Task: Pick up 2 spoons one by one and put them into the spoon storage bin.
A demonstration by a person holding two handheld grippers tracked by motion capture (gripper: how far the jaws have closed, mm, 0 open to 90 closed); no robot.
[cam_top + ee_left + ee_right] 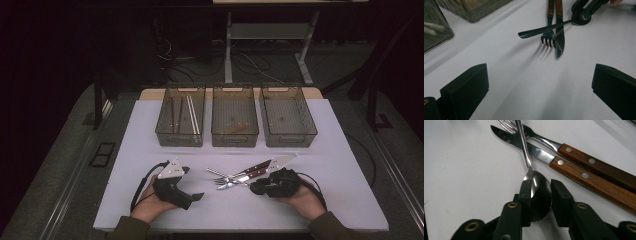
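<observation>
A steel spoon [537,195] lies with its handle crossing a wood-handled fork [596,163] and a wood-handled knife [584,180] on the white table. My right gripper [541,185] has its two pads against either side of the spoon's bowl. In the high view the right gripper [256,186] sits at the near end of the cutlery, the fork [222,176] and knife [245,177] pointing left. My left gripper [192,184] rests on the table to the left, jaws wide apart and nothing between them. From the left gripper [540,72] the spoon [541,29] shows ahead.
Three clear plastic bins stand in a row at the back of the table: the left bin [180,131] holds long sticks, the middle bin [235,134] a short wooden piece, then the right bin [288,131]. The white table [320,200] ends close in front of the hands.
</observation>
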